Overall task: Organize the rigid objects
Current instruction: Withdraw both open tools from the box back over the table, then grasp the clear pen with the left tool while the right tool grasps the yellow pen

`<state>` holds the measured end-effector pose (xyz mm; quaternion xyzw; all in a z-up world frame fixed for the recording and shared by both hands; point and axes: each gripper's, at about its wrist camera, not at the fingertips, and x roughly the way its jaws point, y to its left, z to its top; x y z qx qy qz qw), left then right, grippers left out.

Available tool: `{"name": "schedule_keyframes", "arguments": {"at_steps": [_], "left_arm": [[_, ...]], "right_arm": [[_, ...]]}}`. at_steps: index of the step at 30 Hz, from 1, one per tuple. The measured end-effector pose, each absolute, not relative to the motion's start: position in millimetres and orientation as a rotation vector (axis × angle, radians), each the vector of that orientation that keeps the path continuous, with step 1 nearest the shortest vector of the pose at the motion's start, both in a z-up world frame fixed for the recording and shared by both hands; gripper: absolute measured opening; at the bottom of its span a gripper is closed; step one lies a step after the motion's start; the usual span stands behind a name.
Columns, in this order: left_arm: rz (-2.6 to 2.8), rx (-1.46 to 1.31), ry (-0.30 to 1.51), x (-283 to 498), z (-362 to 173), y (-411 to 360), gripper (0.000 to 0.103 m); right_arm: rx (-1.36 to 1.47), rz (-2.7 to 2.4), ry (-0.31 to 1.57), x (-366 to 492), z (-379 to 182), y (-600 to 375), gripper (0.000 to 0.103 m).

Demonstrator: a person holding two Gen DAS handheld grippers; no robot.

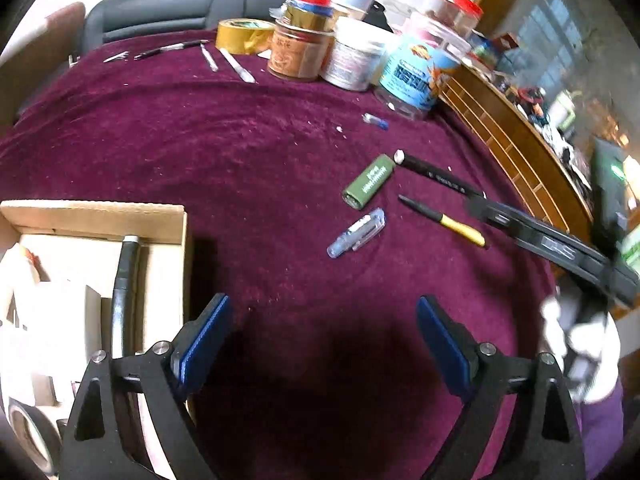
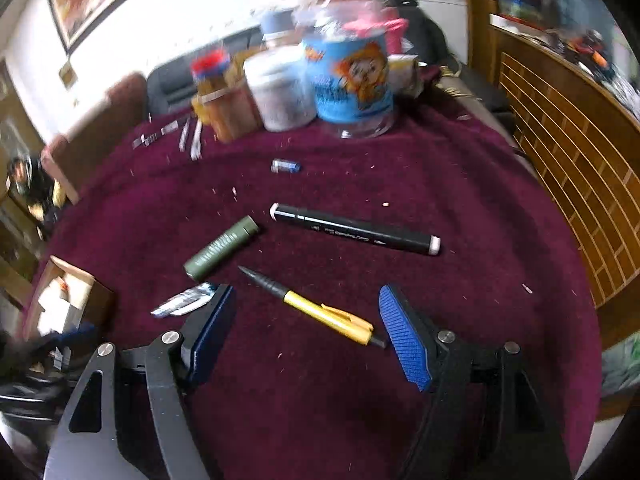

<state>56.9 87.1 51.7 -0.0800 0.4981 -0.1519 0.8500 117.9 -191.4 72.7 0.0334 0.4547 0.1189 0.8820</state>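
Note:
On the maroon cloth (image 1: 260,152) lie a green cylinder (image 1: 368,182), a black marker (image 1: 436,176), a yellow and black pen (image 1: 444,222), a clear blue cap (image 1: 356,234) and a small blue piece (image 1: 376,120). My left gripper (image 1: 323,308) hangs open over bare cloth, beside the open cardboard box (image 1: 96,216), which holds another black marker (image 1: 126,280). My right gripper (image 2: 306,294) is open low over the yellow pen (image 2: 328,312); the pen lies between its fingers, untouched. The green cylinder (image 2: 220,248) and black marker (image 2: 356,230) lie just beyond it.
Jars and tins (image 1: 360,56) crowd the table's far edge, with a gold tape roll (image 1: 244,34) and several thin metal tools (image 1: 232,64). A wooden lattice panel (image 2: 568,168) runs along the right. A dark sofa (image 1: 168,8) stands behind. The box (image 2: 68,300) is at the left.

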Motion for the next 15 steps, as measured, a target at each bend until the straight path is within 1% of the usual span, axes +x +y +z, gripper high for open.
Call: {"name": "schedule_keyframes", "arguments": {"at_steps": [1, 3, 5, 6, 7, 8, 9, 10, 11, 12, 13, 15], "left_arm": [[-0.314, -0.153, 1.048, 57, 50, 89, 0.083], [-0.298, -0.113, 1.045, 57, 49, 91, 0.068], [-0.283, -0.099, 1.052, 56, 48, 95, 0.062], [-0.281, -0.099, 1.065, 58, 48, 92, 0.062], [-0.280, -0.095, 1.070, 60, 50, 89, 0.062], [-0.286, -0.085, 1.065, 62, 52, 84, 0.062], [-0.298, -0.069, 1.054, 64, 55, 77, 0.062], [-0.306, -0.047, 1.046, 66, 57, 68, 0.062], [-0.317, -0.028, 1.044, 69, 58, 59, 0.062], [-0.335, -0.006, 1.043, 72, 58, 50, 0.062], [-0.354, 0.032, 1.043, 76, 56, 38, 0.062], [-0.362, 0.123, 1.045, 85, 49, 18, 0.062]], "right_arm": [[0.072, 0.250, 0.958, 121, 65, -190, 0.073], [0.084, 0.259, 0.987, 130, 51, -186, 0.073], [0.080, 0.264, 1.006, 129, 44, -182, 0.073], [0.075, 0.267, 1.017, 128, 40, -180, 0.071], [0.035, 0.242, 1.001, 124, 40, -175, 0.060], [-0.003, 0.217, 1.000, 123, 38, -171, 0.053], [-0.031, 0.190, 0.995, 122, 37, -169, 0.037], [-0.034, 0.177, 0.995, 121, 37, -169, 0.026], [-0.009, 0.182, 1.002, 121, 38, -171, 0.023], [0.036, 0.193, 1.019, 118, 39, -177, 0.014], [0.076, 0.200, 1.035, 115, 40, -182, 0.010], [0.135, 0.214, 1.051, 104, 38, -191, 0.008]]}}
